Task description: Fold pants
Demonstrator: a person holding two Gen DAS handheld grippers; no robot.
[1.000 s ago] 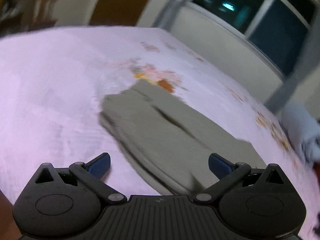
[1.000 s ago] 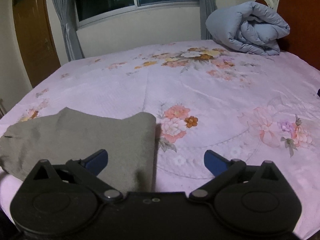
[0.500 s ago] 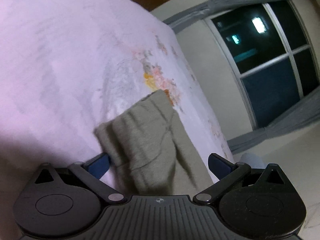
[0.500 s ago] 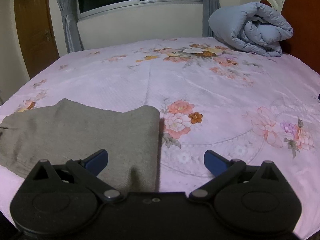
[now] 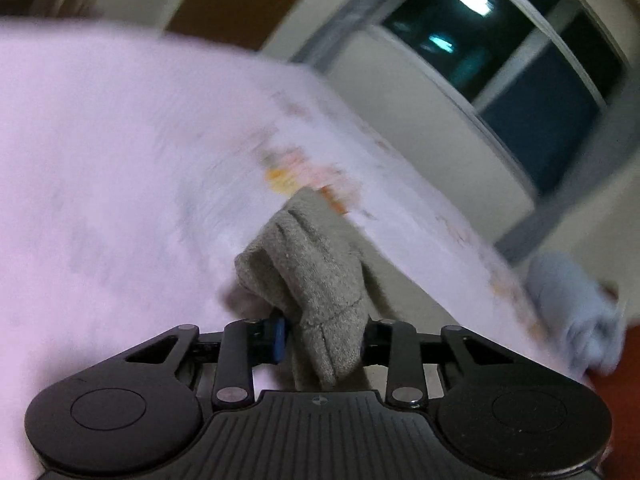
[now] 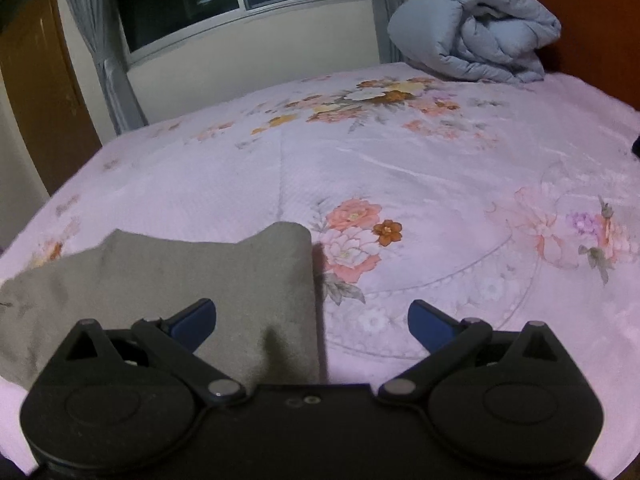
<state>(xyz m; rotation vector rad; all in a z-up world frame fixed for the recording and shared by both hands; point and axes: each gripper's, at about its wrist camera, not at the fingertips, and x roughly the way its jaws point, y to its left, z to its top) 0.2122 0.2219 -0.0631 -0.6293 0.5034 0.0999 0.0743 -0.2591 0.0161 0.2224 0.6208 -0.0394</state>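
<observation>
Grey-green pants (image 6: 180, 276) lie folded on the pink floral bedspread (image 6: 400, 168), at the lower left of the right wrist view. My left gripper (image 5: 322, 338) is shut on one end of the pants (image 5: 316, 276) and holds the bunched cloth lifted off the bed. My right gripper (image 6: 312, 320) is open and empty, hovering above the pants' right edge without touching it.
A rolled blue-grey duvet (image 6: 476, 28) lies at the far right by the wooden headboard (image 6: 588, 20). A dark window with grey curtains (image 6: 108, 60) is behind the bed. A wooden door (image 6: 36, 92) stands at the left. The left wrist view is motion-blurred.
My left gripper closed on the end of the pants and lifted it; the cloth now bunches between the fingers. My right gripper stayed open and drifted slightly.
</observation>
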